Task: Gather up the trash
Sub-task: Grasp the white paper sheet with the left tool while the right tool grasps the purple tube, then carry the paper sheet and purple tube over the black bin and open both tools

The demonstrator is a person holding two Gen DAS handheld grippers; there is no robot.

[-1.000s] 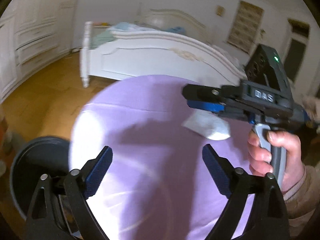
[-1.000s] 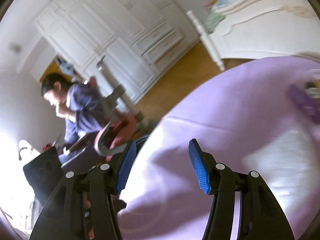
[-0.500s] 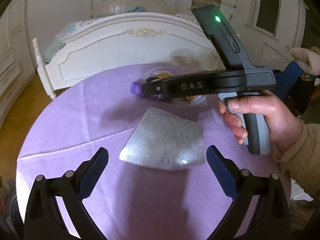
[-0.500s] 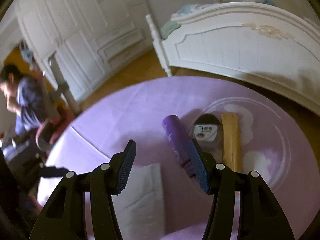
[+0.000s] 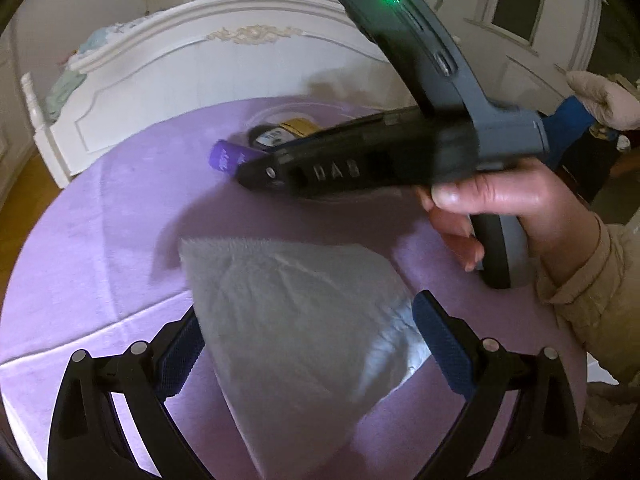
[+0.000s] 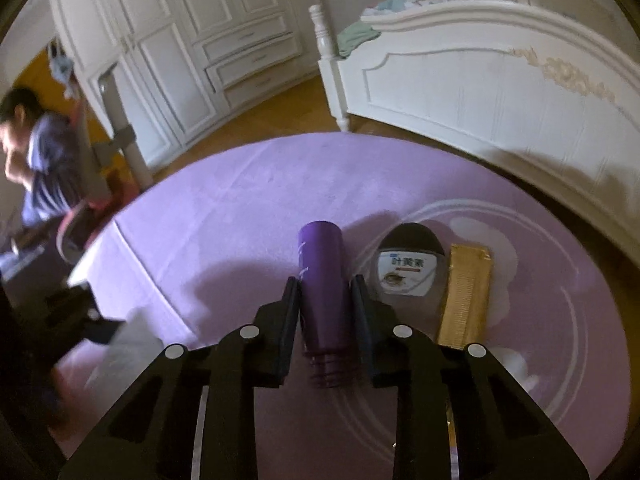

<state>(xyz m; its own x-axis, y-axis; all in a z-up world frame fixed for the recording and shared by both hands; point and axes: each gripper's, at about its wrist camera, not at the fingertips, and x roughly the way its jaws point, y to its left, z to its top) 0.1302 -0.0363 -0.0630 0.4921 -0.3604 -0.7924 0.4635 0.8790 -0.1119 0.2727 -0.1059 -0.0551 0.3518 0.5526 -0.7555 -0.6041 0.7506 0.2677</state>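
On the round worktop [image 6: 224, 208] with its lilac cloth, the purple tube [image 6: 322, 280] serves as landmark. To its left lies a flat silvery-white wrapper [image 5: 296, 320], near the worktop's edge; the left gripper [image 5: 308, 344] is spread wide, its blue pads either side of the wrapper's near end, and contact cannot be told. The right gripper [image 6: 325, 308] is clenched on the purple tube, one finger pressed on each flank, the tube lying on the cloth with its ribbed end toward the camera. Just right of the tube sits a small dark bottle [image 6: 410, 264] with a white label bearing Chinese characters and a red line; its print is too small to read surely. Right of that, touching it, lies a gold packet [image 6: 466, 296]. The right gripper's body shows raised letters, blurred, seemingly "DAS". Beyond the tube stands a white bed [image 6: 480, 80].
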